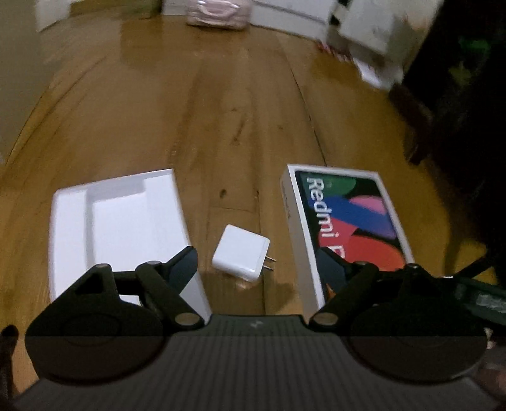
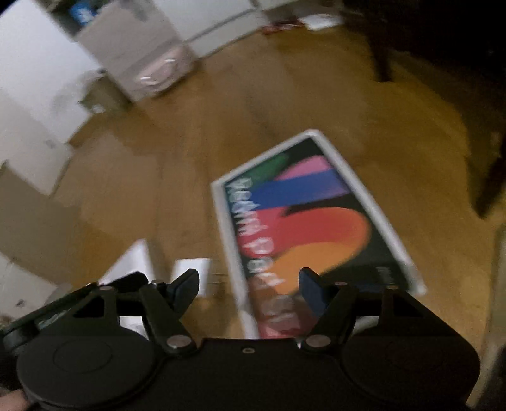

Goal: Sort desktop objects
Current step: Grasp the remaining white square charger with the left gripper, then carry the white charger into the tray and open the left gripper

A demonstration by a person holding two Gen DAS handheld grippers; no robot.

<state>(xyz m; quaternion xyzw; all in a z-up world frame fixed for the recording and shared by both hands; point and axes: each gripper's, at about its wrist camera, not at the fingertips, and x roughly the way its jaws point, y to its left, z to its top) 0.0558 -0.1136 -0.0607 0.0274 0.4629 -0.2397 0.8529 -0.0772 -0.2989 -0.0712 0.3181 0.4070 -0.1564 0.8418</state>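
Observation:
A white plug charger lies on the wooden desktop, prongs to the right. It sits between a white empty box tray on its left and a colourful Redmi box on its right. My left gripper hovers open above the charger, its fingers wide apart and touching nothing. In the blurred right wrist view, my right gripper stands open over the near left edge of the Redmi box. The charger and the tray show beside its left finger.
A pink object and white boxes stand at the far edge. Dark furniture closes off the right side. The right wrist view shows white cabinets at the left and a dark leg at the back.

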